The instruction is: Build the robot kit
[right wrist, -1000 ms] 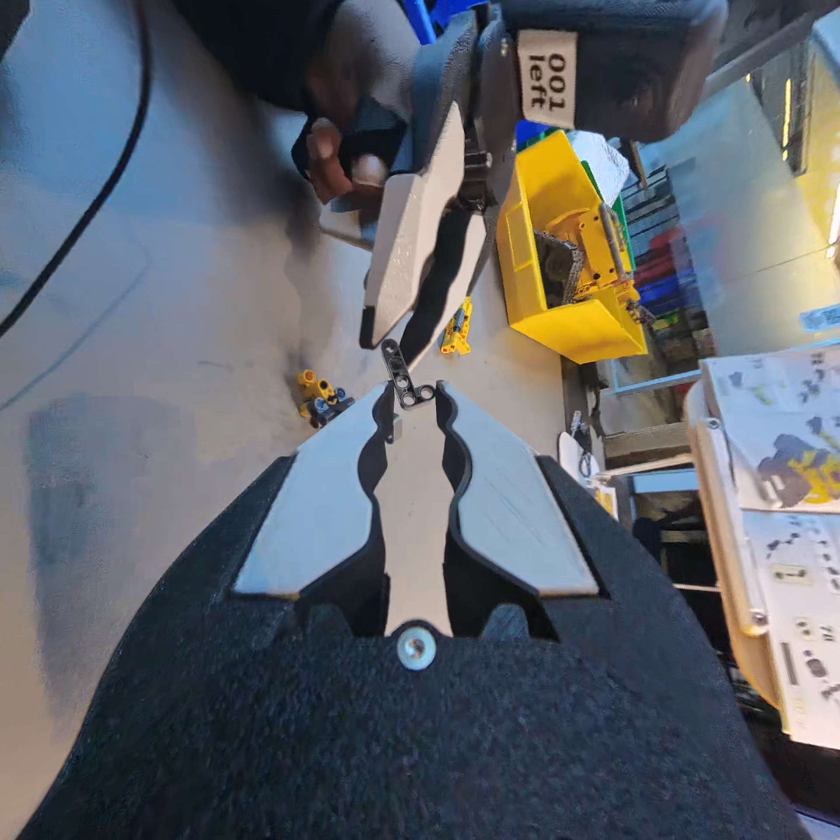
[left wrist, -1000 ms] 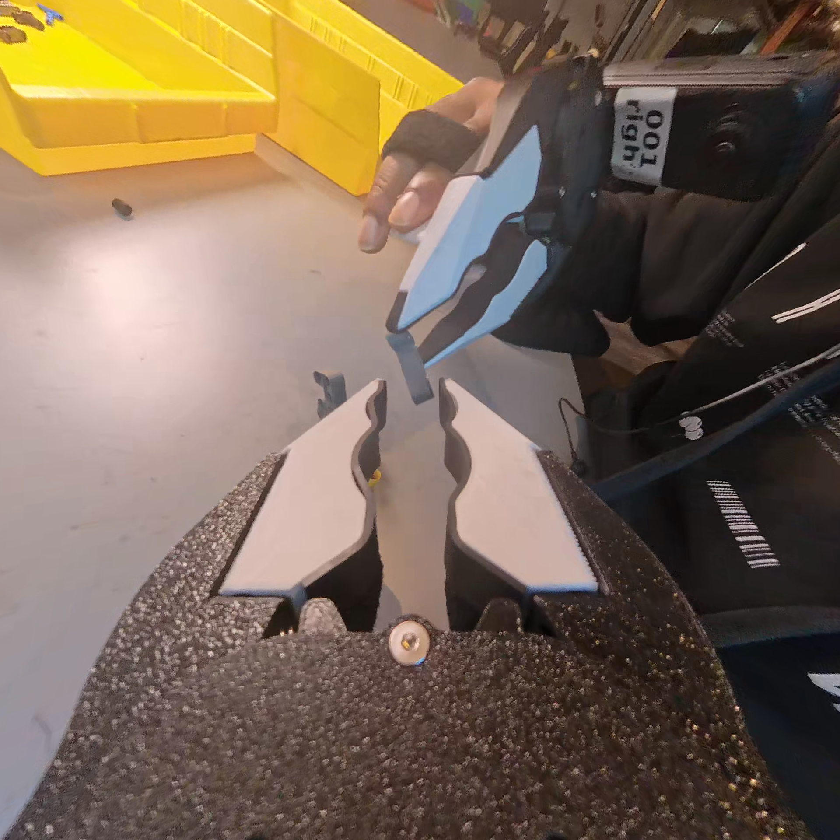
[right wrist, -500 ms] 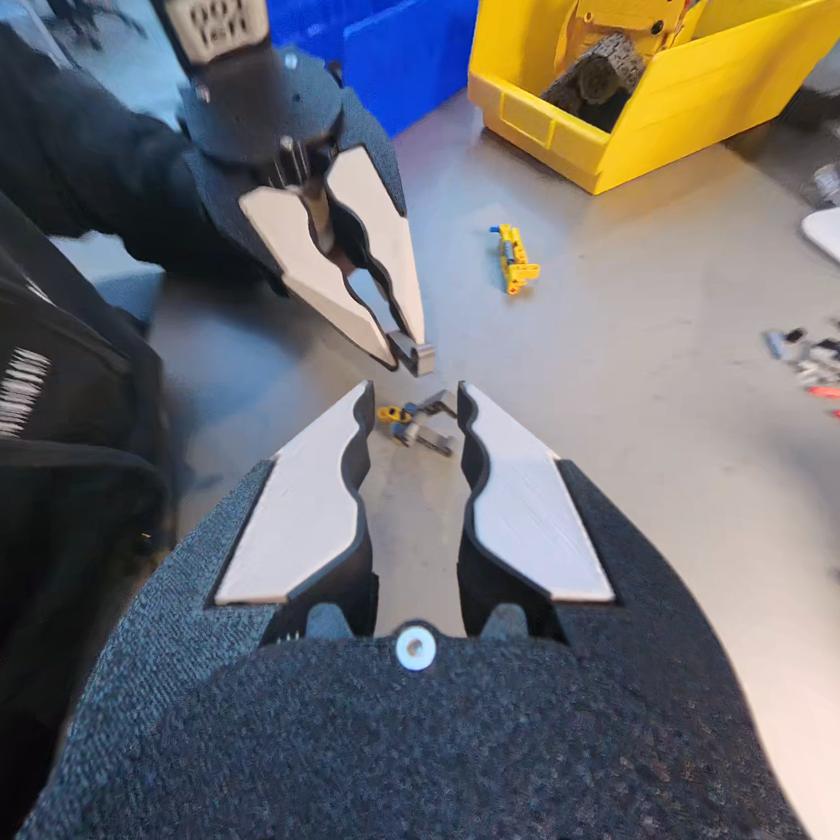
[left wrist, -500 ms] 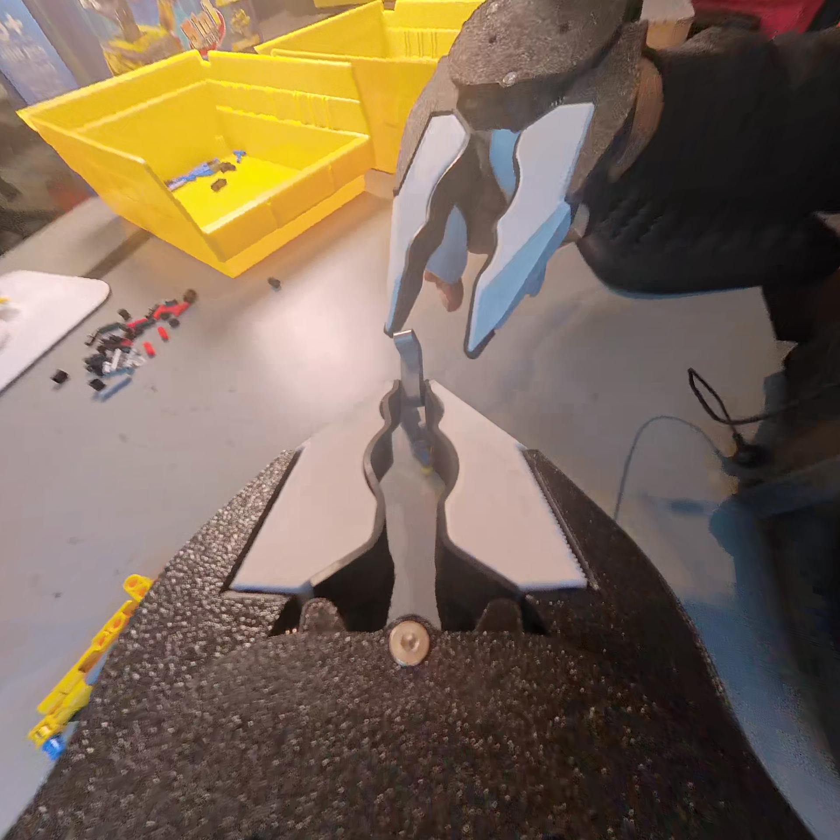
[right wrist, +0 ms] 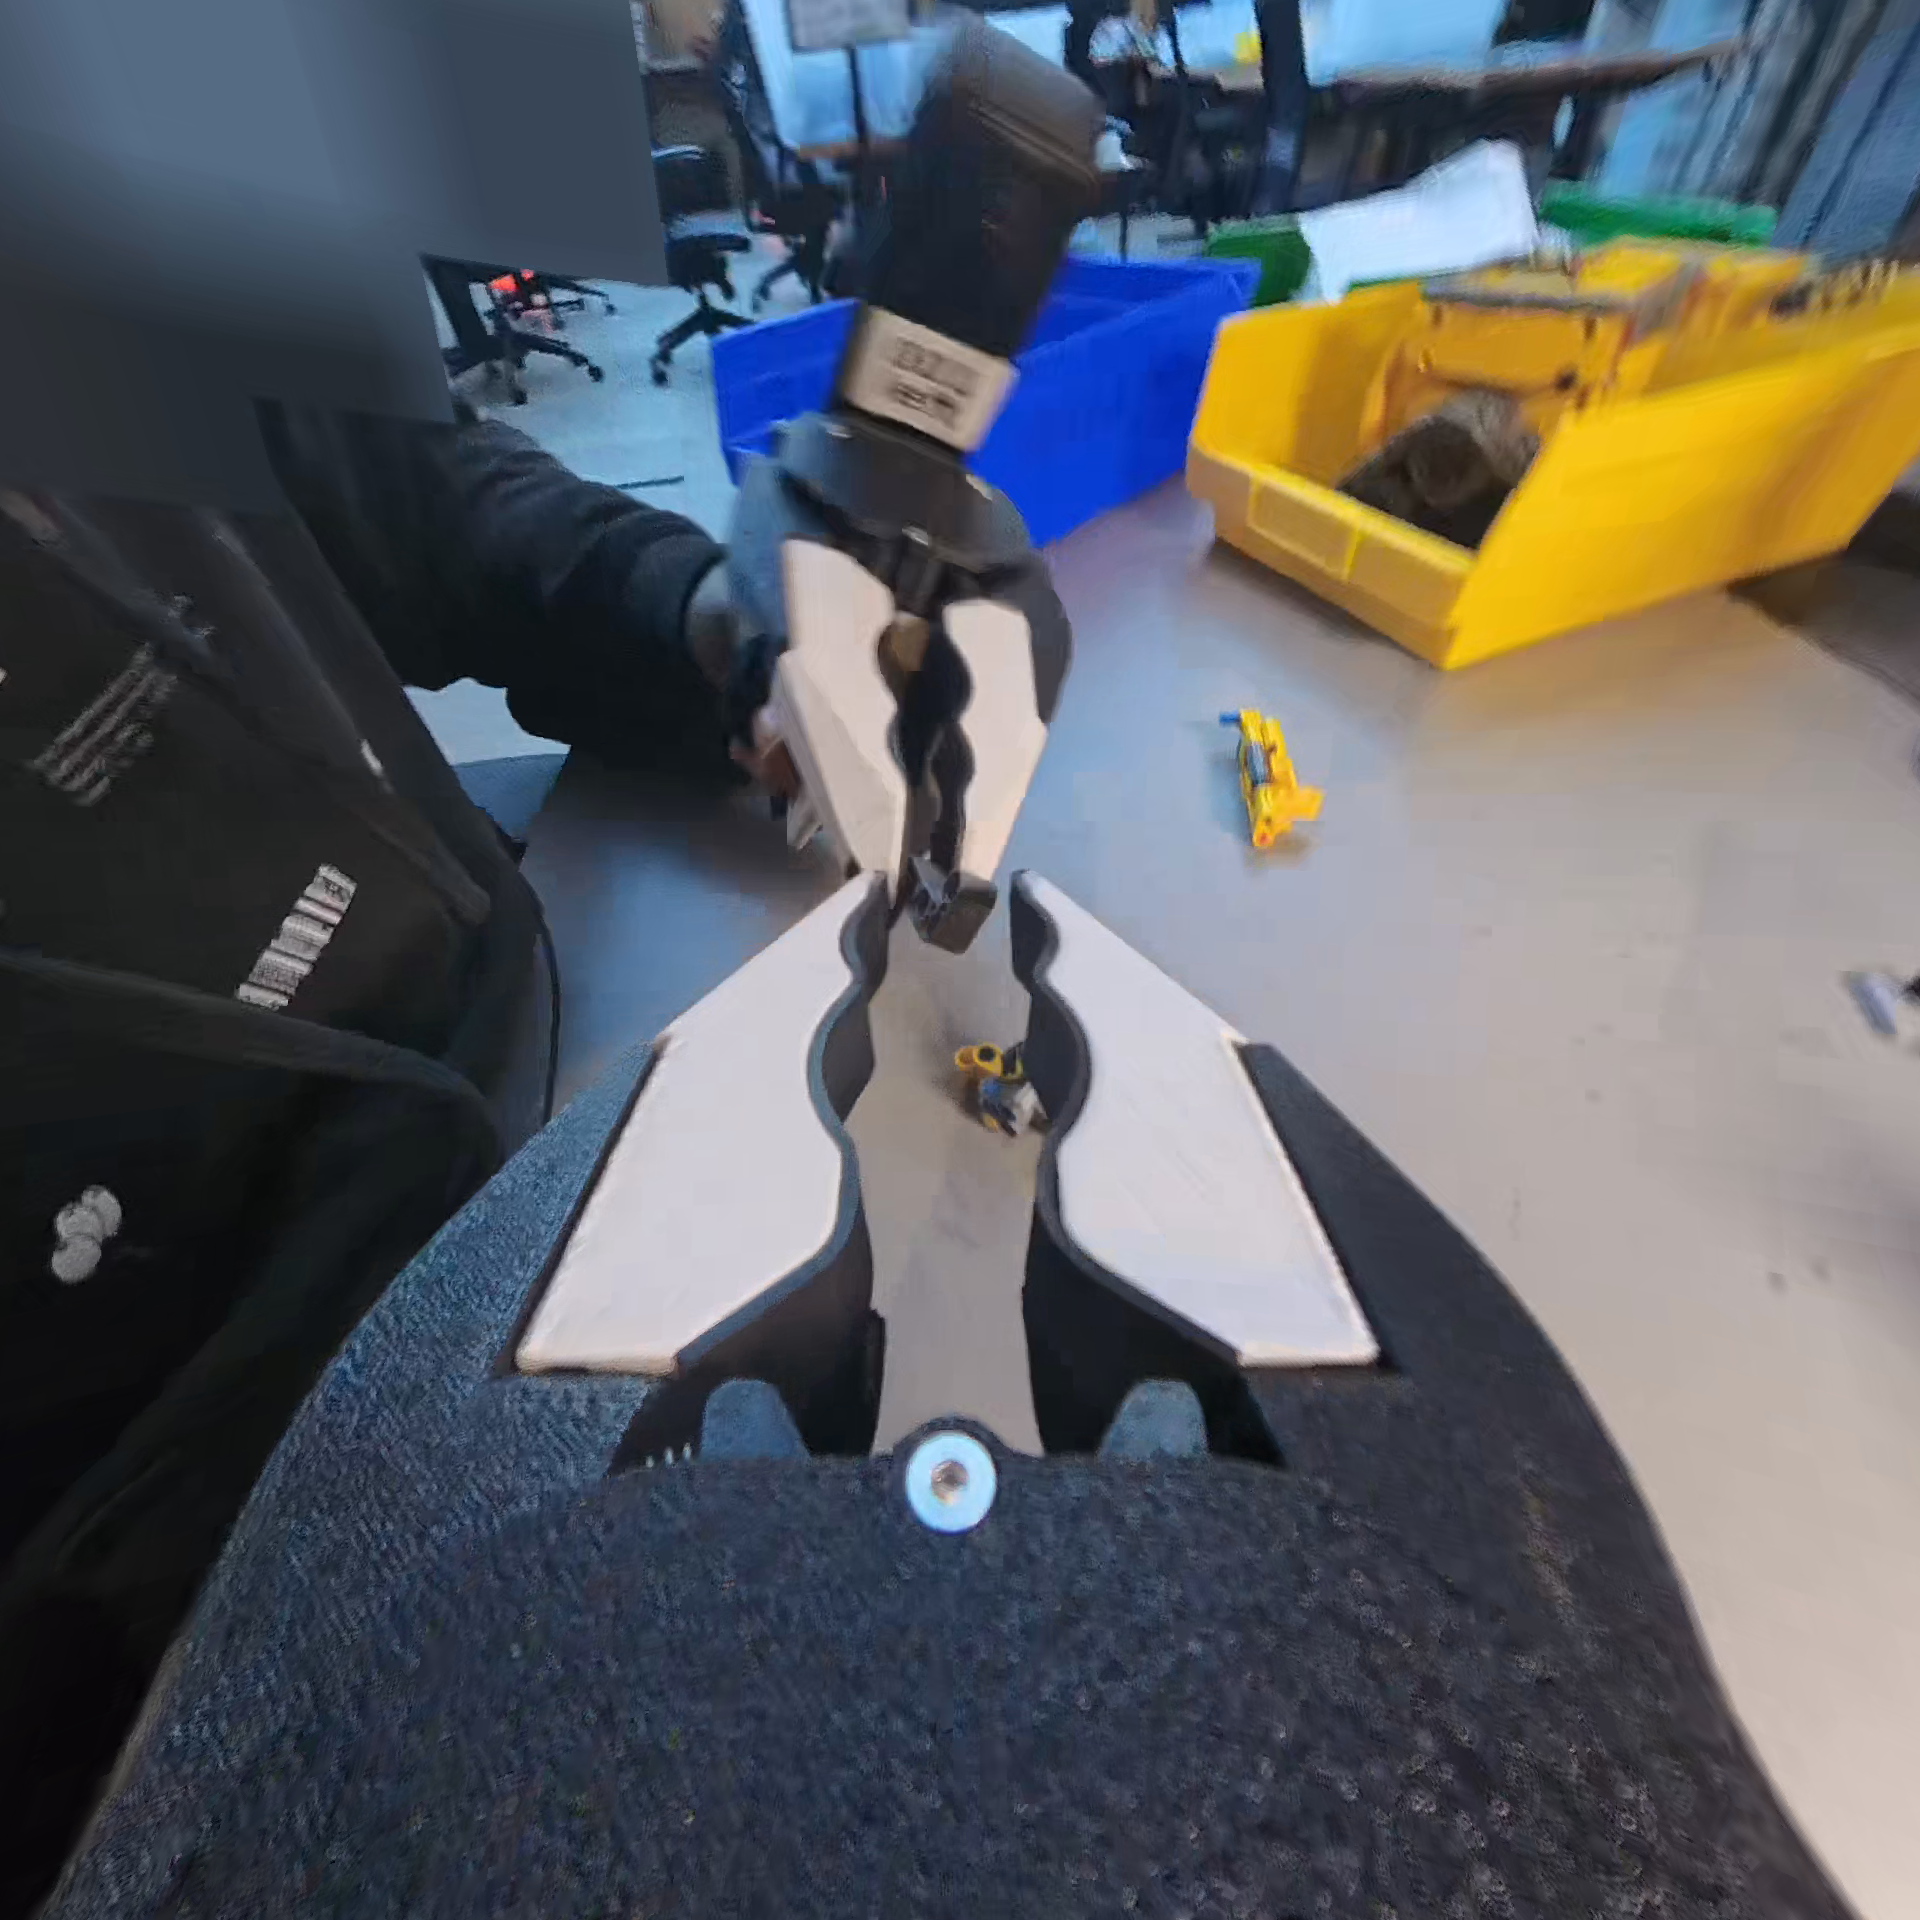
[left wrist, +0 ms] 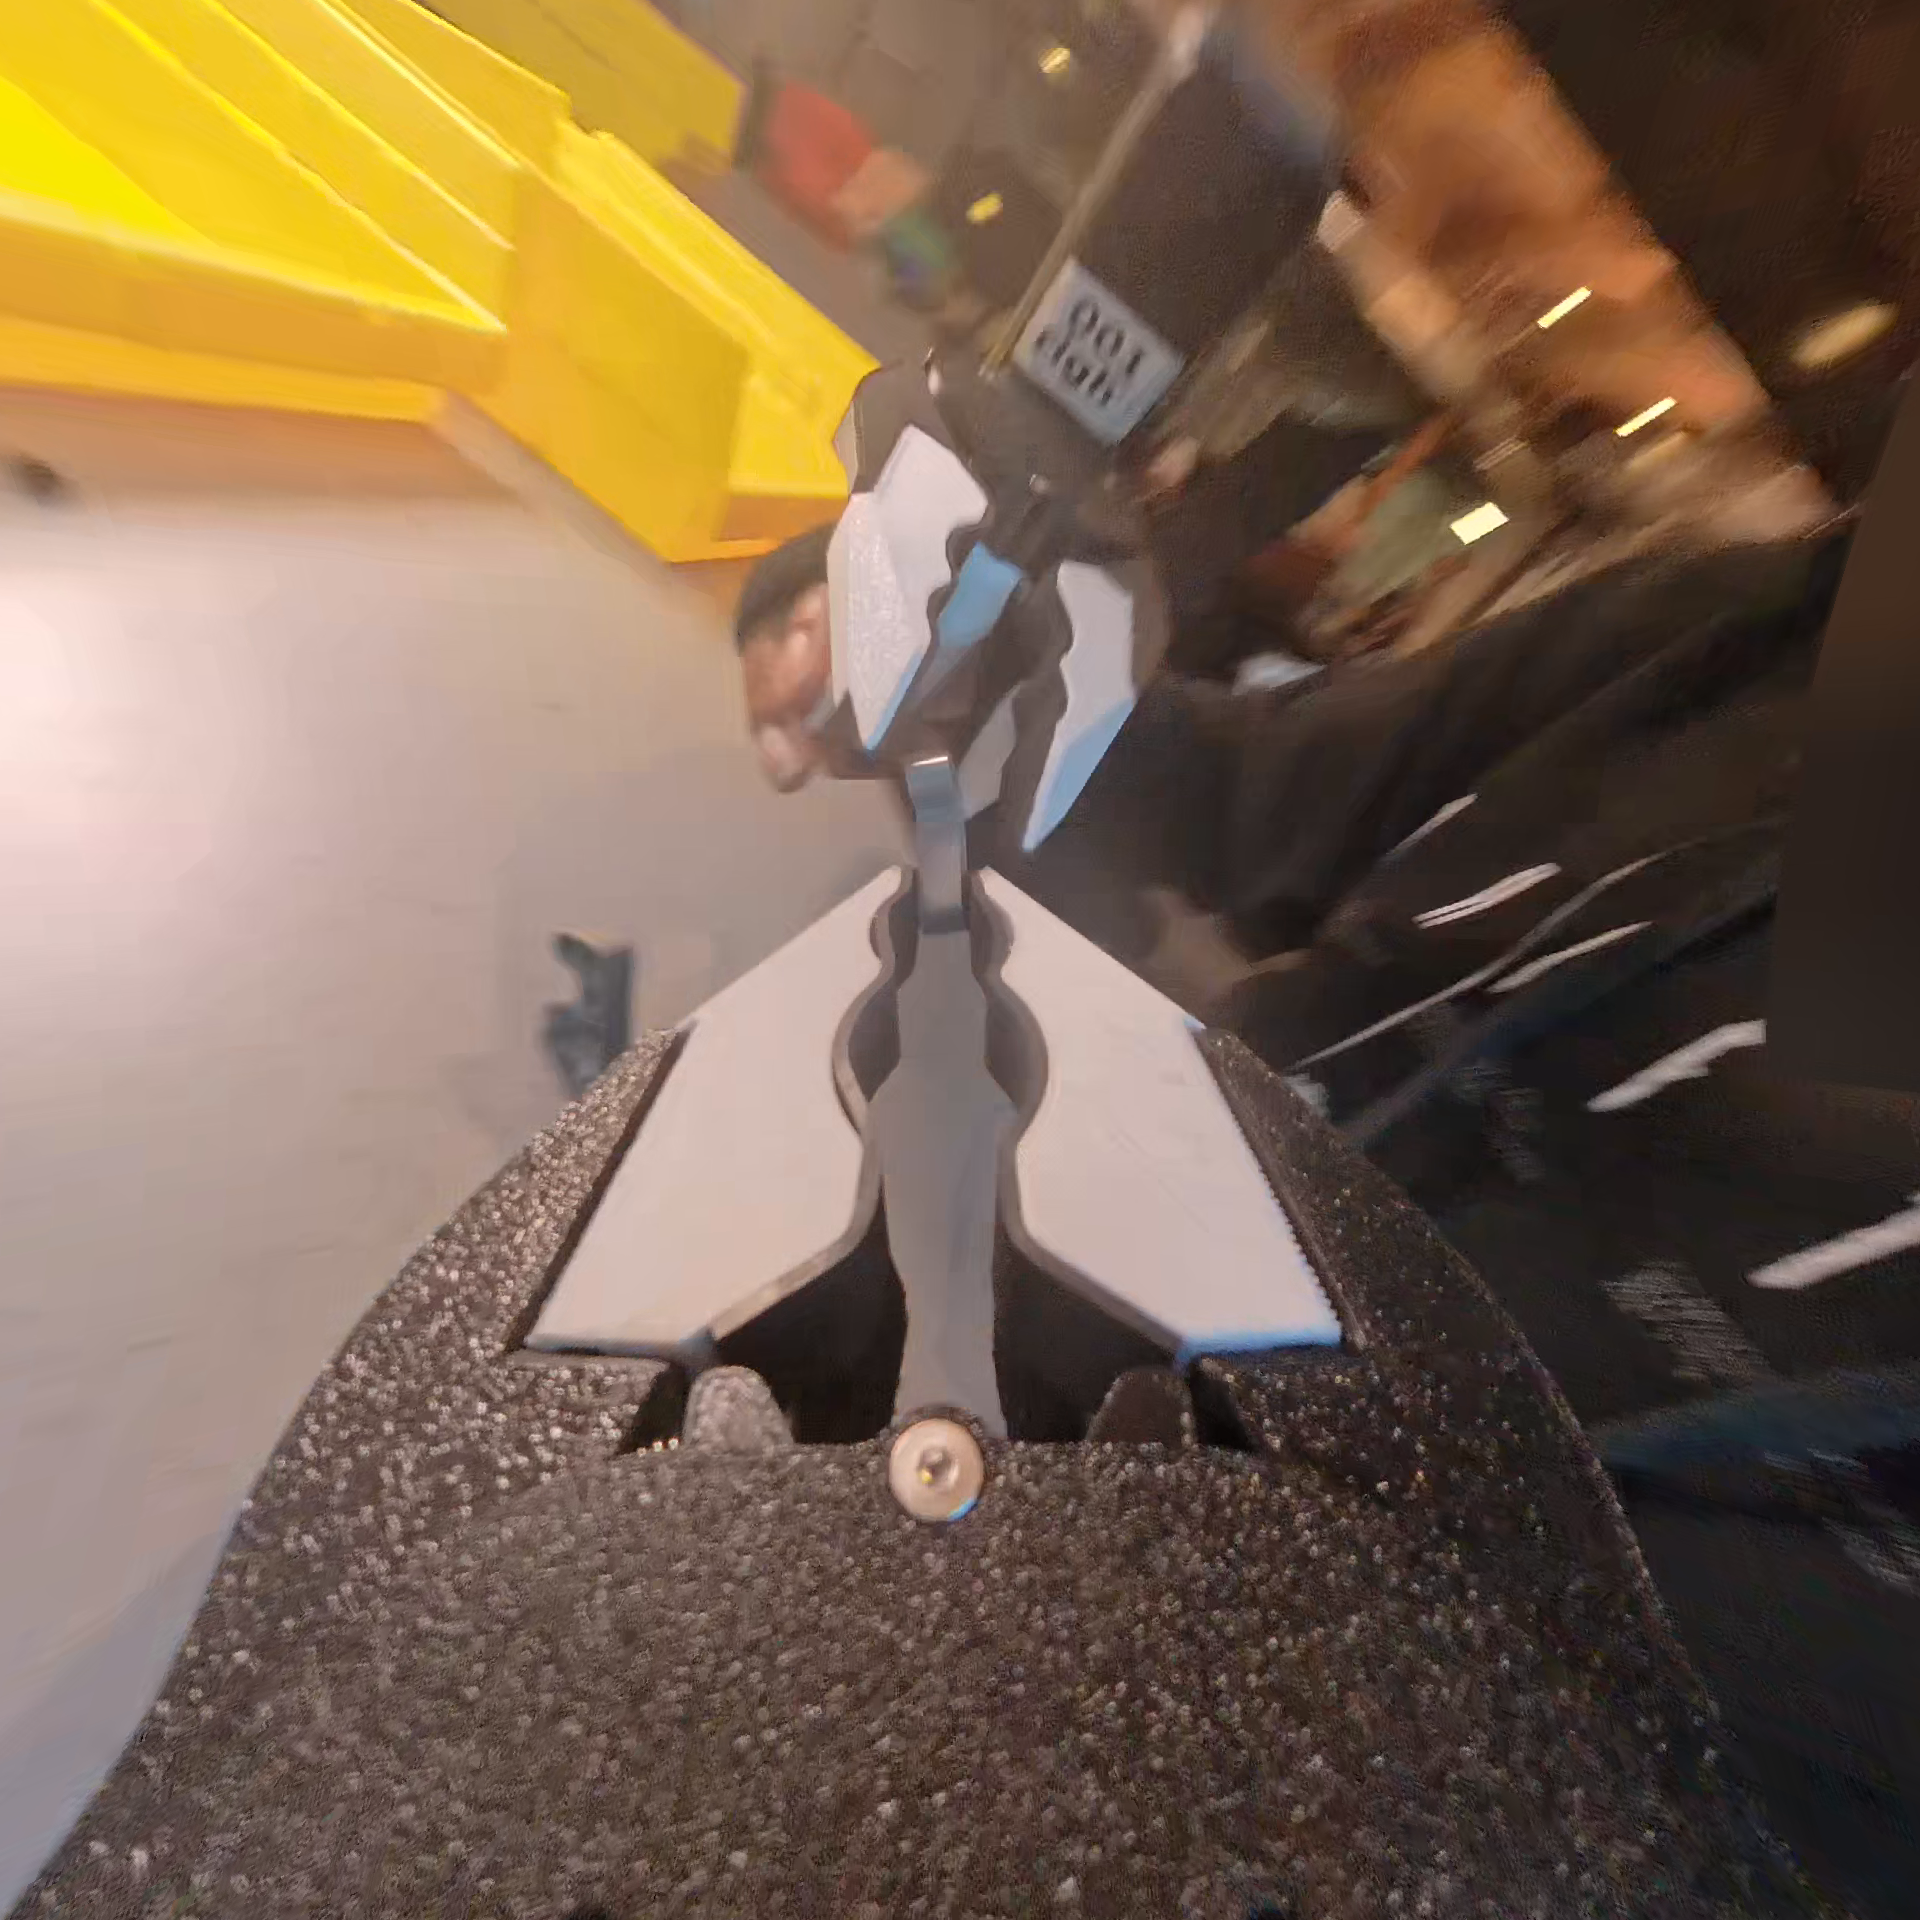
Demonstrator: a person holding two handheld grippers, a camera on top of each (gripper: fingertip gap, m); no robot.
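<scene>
Bench [right wrist: 1455, 987]: smooth grey, dull sheen. Left gripper [left wrist: 940, 894] shell: rough speckled black; fingers [left wrist: 727, 1143] smooth matt grey. Beam [left wrist: 940, 842] between them: dark grey plastic. Yellow bin [right wrist: 1351, 540] beyond bench: glossy plastic. Sleeve [right wrist: 520, 582]: black cloth.

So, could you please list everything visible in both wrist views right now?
Grey angled piece: one, dark grey, clamped at the left gripper's fingertips, its far end between the right gripper's open fingers.
Yellow bins: several, far edge of the table in the left view.
Yellow bin: one, holds a dark tracked part, far right of the right view.
Blue bin: one, behind the left gripper.
Yellow assembly: one, on the table.
Small cluster: one, yellow, blue and grey, on the table under the right gripper.
Dark connector: one, on the table.
Table: one, grey.
Left gripper: shut on the piece.
Right gripper: open.
</scene>
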